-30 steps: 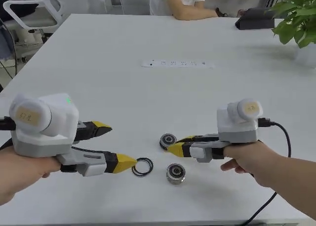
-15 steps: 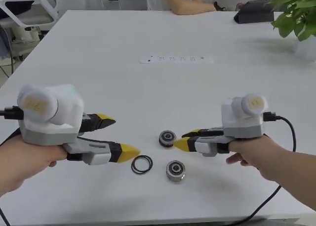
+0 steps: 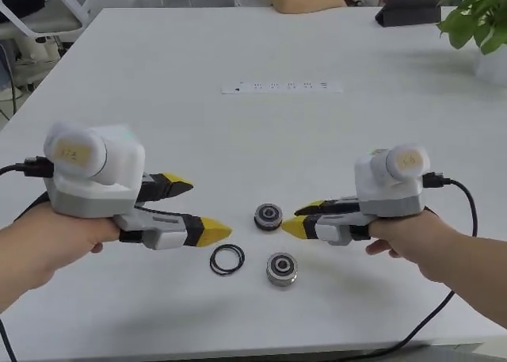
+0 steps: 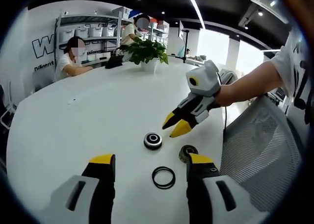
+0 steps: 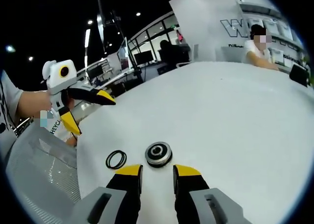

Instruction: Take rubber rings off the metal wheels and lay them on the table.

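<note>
While both claws hung above the bench (image 3: 238, 132) with nothing in them, two black rubber rings (image 3: 227, 259) already lay flat on it, overlapping each other, so that part of the job looked done. One metal wheel (image 3: 281, 268) sat just beside the rings on the right claw's side, its rim looking grey and bare, which suggested its ring was off. The other wheel (image 3: 268, 217) stood a little beyond the rings, away from the person, and its outer edge looked dark. That could have been a ring left to pull, though the pictures were too small to settle it. The left claw (image 3: 204, 209) was spread wide and empty, its tips just beside the rings on the person's left and not touching them. The right claw (image 3: 295, 221) was open by a narrow gap and also empty, pointing toward the rings from the far side of the two wheels, near the dark-edged wheel. At most, checking that wheel and stripping it seemed to remain.
</note>
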The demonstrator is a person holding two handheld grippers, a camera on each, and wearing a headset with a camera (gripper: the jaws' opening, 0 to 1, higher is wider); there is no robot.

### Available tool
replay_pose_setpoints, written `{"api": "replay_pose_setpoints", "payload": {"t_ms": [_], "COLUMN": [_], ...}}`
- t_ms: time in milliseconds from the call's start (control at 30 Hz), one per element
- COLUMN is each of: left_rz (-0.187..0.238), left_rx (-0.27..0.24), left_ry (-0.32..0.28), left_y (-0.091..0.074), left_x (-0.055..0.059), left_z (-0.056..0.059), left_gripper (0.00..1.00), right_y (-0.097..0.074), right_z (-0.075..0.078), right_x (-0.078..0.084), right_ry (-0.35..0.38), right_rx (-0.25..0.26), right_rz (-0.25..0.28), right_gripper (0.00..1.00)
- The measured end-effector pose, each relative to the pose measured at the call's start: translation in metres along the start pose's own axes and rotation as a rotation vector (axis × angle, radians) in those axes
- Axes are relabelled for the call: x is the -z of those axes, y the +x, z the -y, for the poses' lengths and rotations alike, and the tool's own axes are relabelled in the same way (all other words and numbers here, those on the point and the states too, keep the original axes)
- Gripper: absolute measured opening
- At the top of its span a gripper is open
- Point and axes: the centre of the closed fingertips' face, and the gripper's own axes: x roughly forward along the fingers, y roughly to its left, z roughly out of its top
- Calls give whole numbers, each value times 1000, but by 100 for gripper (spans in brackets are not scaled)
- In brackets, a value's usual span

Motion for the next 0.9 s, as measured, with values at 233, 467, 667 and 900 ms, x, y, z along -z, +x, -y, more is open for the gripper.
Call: {"api": "replay_pose_setpoints", "payload": {"t_ms": [233,467,667,900], "left_rz": [-20,-38,-45,-45], "left_rx": [7,8,17,25], "left_ry": [-10,-15,-19,-23], "left_y": [10,19,27,35], "left_x": [5,9,10,10], "left_z": [-3,-6,-5,-5], "left_gripper": [53,53,51,49], "right_y": [2,5,9,12], "right_z": [4,8,7,7], "right_x": [4,6,5,5], "right_ry": [-20,-40,-56,-67], "right_rx": [2,3,-6,-13], "right_rz": [-10,-16,-15,-13], "right_gripper": [23,23,23,25]}}
